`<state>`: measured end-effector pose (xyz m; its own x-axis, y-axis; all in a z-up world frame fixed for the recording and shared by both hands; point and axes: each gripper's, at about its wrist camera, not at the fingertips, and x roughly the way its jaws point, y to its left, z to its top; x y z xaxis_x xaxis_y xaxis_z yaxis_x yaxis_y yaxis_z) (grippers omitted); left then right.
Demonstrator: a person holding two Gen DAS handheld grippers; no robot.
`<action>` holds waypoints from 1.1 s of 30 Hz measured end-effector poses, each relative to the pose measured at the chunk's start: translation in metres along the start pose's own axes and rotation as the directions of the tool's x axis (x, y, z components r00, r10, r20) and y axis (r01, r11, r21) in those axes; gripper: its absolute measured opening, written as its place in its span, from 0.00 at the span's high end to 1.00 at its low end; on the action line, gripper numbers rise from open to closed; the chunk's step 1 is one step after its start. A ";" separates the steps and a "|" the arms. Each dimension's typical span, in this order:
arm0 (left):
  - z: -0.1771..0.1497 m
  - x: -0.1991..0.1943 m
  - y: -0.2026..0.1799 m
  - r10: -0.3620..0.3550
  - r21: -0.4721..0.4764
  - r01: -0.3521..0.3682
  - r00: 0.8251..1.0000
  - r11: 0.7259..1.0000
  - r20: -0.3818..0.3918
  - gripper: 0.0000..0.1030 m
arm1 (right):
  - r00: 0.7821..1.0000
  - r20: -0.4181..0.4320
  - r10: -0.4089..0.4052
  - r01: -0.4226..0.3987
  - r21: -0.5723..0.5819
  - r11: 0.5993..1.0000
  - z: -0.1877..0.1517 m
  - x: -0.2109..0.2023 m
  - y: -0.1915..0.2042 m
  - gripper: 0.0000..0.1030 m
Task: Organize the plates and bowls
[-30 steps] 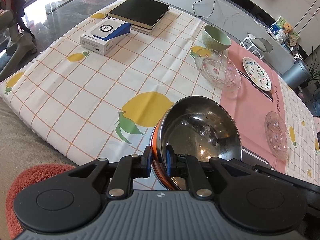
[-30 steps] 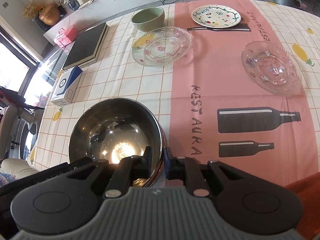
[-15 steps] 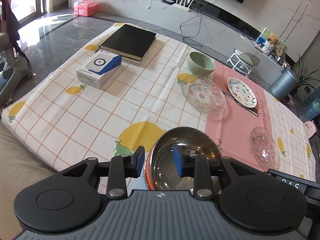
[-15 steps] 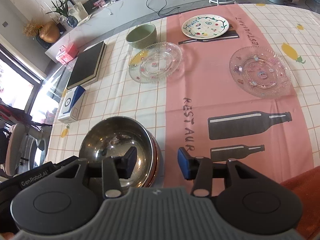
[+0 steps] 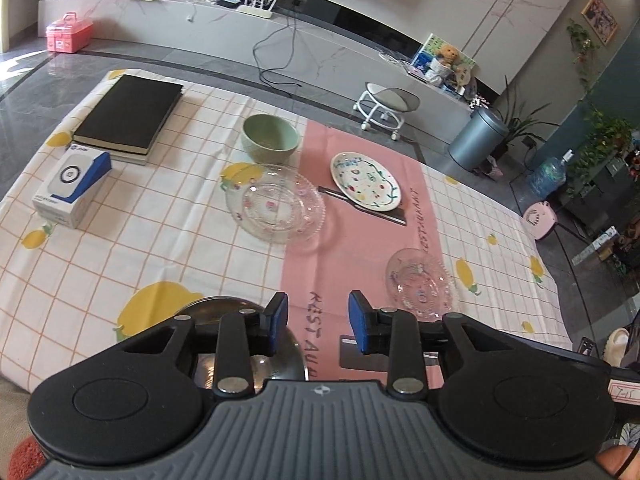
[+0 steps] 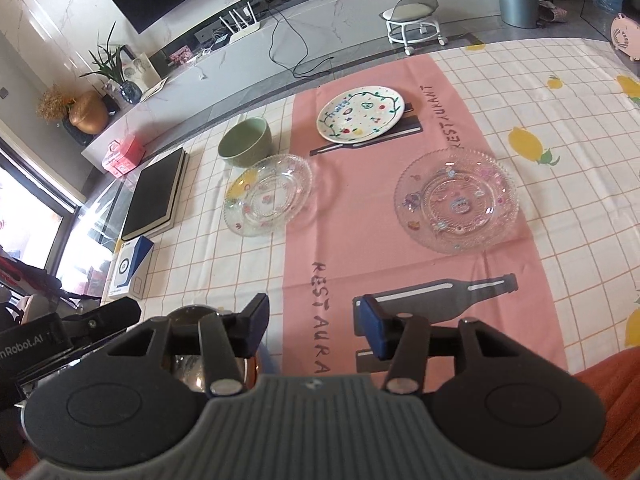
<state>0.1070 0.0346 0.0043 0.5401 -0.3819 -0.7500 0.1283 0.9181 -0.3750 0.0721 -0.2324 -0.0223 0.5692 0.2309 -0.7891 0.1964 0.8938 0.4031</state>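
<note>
A: Layout? Biggest first.

B: Table (image 5: 168, 240) under a lemon-check cloth, pink runner (image 6: 360, 208) down the middle. Steel bowl (image 5: 224, 312) at the near left edge, mostly hidden under the left gripper (image 5: 316, 320). Two glass plates: one mid-table left (image 6: 268, 196), one right of the runner (image 6: 456, 200). Painted plate (image 6: 360, 114) far centre, green bowl (image 6: 245, 142) far left of it.

A: Grippers?

B: Both empty with jaws spread wide. Right gripper (image 6: 310, 320) sits over the near runner.

A: What does the next move turn on?

B: My guess is a glass plate goes next. The right-hand one lies ahead and right of the right gripper, so that arm is nearer. Round plate, so no long axis; the rim is the only grip.

A: Change from a second ago?

B: Both grippers were clamped on the steel bowl's rim. Now they've let go and pulled up and back, and the bowl is down on the table.
</note>
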 end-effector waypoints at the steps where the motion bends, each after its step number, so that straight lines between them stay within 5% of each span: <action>1: 0.004 0.004 -0.003 -0.016 0.001 0.016 1.000 1.000 -0.010 0.64 | 1.000 0.001 0.002 -0.002 0.010 1.000 0.005 0.000 -0.004 0.51; 12: 0.044 0.050 -0.034 -0.074 0.099 0.079 0.996 0.992 -0.053 0.64 | 0.997 0.077 -0.017 0.014 0.041 0.999 0.055 0.012 -0.036 0.46; 21: 0.082 0.105 -0.036 -0.142 0.090 0.151 0.985 0.984 -0.101 0.64 | 0.999 0.040 0.000 -0.002 0.057 0.998 0.090 0.056 -0.053 0.46; 33: 0.122 0.187 -0.016 -0.133 0.082 0.145 0.981 0.986 -0.141 0.64 | 0.997 0.017 0.077 -0.078 0.150 0.986 0.134 0.131 -0.086 0.46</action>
<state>0.3075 -0.0387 -0.0638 0.3953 -0.5115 -0.7630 0.2729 0.8585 -0.4342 0.2367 -0.3311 -0.0982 0.5958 0.2924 -0.7480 0.2687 0.8052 0.5287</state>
